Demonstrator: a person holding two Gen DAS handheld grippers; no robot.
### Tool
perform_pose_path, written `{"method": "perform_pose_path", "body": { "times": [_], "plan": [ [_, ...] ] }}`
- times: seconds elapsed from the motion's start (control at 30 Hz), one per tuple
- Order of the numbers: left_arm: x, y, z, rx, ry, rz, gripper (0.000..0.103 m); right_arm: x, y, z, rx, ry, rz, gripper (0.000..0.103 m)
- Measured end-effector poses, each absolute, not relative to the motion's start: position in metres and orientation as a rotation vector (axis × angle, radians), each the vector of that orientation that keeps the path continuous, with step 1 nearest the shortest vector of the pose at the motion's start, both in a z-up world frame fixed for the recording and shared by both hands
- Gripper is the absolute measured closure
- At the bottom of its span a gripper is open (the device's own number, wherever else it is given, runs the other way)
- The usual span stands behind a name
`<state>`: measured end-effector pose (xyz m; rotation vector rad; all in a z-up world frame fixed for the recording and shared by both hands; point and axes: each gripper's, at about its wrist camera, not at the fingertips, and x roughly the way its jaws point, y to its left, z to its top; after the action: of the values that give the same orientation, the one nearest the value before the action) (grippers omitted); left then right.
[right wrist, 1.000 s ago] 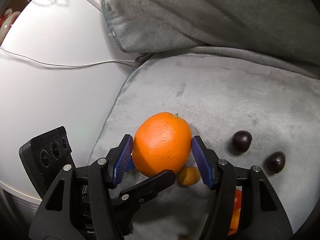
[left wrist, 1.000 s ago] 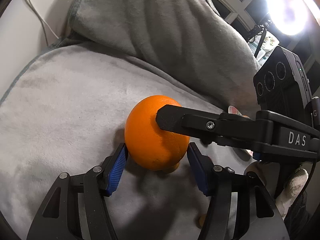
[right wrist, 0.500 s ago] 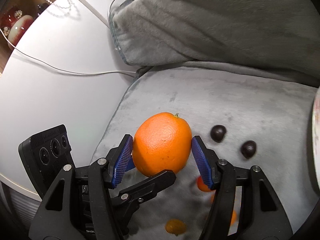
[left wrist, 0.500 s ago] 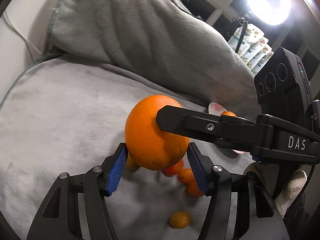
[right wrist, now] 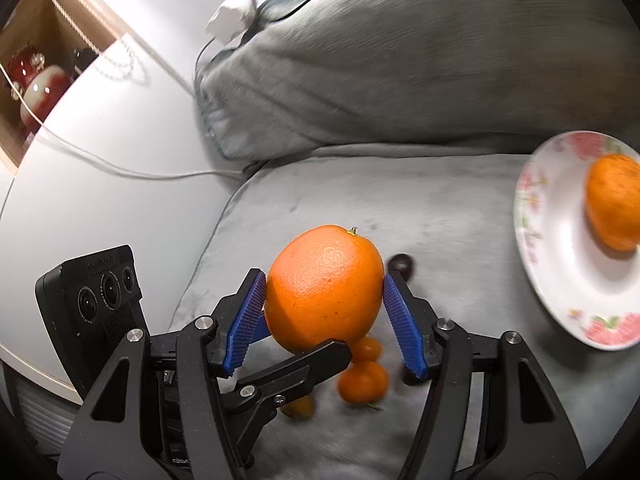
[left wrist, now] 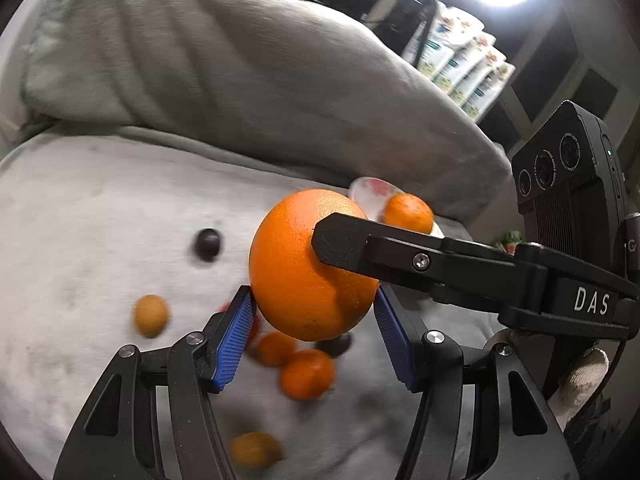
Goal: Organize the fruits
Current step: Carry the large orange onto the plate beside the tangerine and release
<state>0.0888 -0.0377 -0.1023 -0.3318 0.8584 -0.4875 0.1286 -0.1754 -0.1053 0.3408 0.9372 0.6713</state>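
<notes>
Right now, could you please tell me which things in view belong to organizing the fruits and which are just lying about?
For the job:
big orange, held by both grippers' jaws
plate with an orange on it
small oranges, dark fruits and yellow fruits on the blanket

Lying about:
cable
pillow
red ornament

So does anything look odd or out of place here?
Yes. Both the left gripper and right gripper clamp the same big orange. Small fruits lie scattered loose on the grey cushion, while the plate holds one orange.
</notes>
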Motion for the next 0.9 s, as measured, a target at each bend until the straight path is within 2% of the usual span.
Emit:
{"method": "perform_pose_path", "body": {
  "times": [0.6, 0.9],
  "plan": [
    [0.103, -0.132, -0.101, -0.227, 0.901, -0.619, 0.042, 0.114, -0.285, -0.114, 0.455, 0.886, 0.533, 0.039],
    [0.108, -0.154, -0.103, -0.194, 0.917, -0.636, 0.042, 0.117, -0.314, -0.119, 0.506, 0.879, 0.505, 0.039]
  ]
}}
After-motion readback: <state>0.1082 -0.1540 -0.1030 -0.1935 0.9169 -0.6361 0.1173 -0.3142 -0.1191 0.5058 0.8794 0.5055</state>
